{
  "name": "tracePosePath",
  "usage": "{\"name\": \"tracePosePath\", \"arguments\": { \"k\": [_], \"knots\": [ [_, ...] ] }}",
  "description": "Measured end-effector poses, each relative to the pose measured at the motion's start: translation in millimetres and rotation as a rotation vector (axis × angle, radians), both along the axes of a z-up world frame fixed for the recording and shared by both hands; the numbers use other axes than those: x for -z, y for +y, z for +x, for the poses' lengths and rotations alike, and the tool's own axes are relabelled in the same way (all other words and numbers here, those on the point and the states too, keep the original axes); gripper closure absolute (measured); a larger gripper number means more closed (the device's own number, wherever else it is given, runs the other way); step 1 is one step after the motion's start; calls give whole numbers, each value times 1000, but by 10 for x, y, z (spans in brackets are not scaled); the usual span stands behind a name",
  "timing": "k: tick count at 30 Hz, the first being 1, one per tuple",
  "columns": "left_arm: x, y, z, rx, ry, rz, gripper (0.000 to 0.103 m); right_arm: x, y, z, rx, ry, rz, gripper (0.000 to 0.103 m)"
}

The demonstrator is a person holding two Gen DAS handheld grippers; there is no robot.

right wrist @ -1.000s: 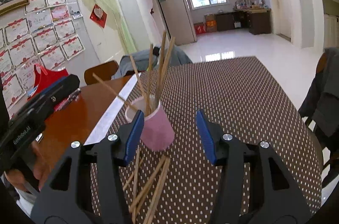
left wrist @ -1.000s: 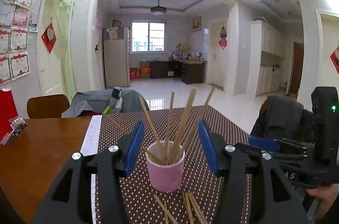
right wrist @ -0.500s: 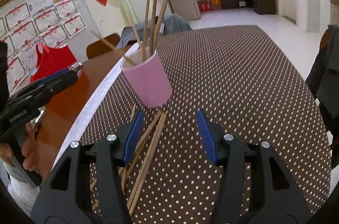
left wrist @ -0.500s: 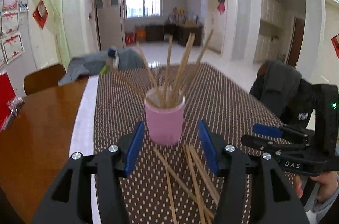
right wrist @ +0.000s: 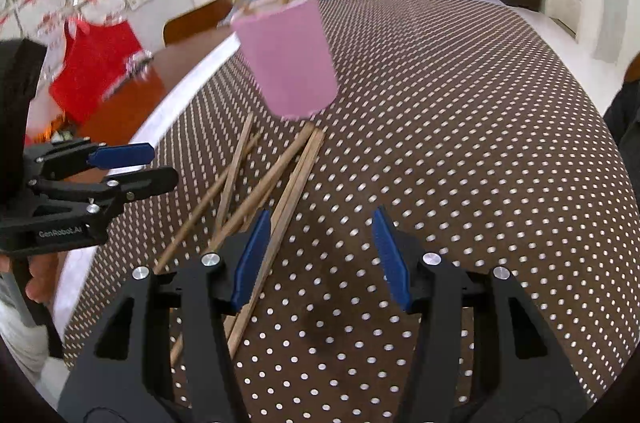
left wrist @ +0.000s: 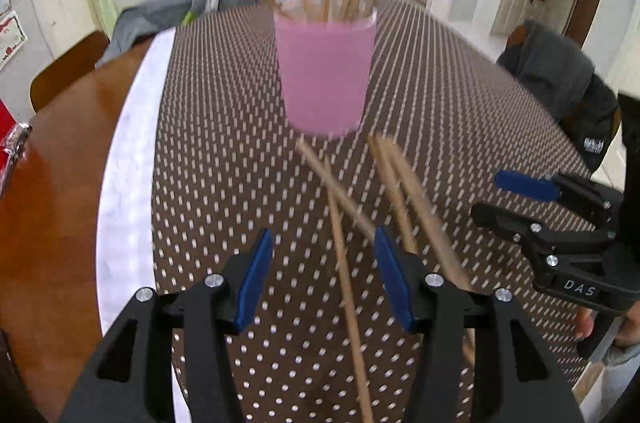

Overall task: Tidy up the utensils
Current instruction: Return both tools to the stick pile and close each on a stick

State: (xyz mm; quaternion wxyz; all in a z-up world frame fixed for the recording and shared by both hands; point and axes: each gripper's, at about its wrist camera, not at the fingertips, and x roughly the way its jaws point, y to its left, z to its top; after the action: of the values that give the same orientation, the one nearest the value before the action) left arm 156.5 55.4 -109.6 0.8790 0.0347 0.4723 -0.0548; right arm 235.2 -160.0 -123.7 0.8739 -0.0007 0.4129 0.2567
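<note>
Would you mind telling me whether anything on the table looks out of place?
Yes: several loose chopsticks lie crisscrossed on the dotted tablecloth in front of the pink cup, while others stand inside it.

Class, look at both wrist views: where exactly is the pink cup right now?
The pink cup stands upright on the dotted tablecloth, centre of the left wrist view and left of centre in the right. It holds several chopsticks, with the loose chopsticks lying just in front of it.

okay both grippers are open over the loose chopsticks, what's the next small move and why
Probably lower the left gripper and close on the wooden chopstick lying between its open jaws. Several chopsticks lie loose on the dotted brown tablecloth, outside the pink cup.
</note>
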Motion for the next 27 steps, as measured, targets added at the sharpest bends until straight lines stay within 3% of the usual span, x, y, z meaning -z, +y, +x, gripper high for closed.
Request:
{"name": "tracePosePath", "arguments": {
  "k": [4, 11, 27],
  "knots": [
    [202, -25, -27, 29, 57, 44, 50, 104, 150, -33, -30, -11, -74, 50],
    [329, -72, 56, 29, 85, 84, 50, 173, 216, -5, -28, -6, -106, 50],
    [321, 183, 213, -157, 43, 137, 50, 133, 413, 104, -10, -22, -233, 46]
  ]
}}
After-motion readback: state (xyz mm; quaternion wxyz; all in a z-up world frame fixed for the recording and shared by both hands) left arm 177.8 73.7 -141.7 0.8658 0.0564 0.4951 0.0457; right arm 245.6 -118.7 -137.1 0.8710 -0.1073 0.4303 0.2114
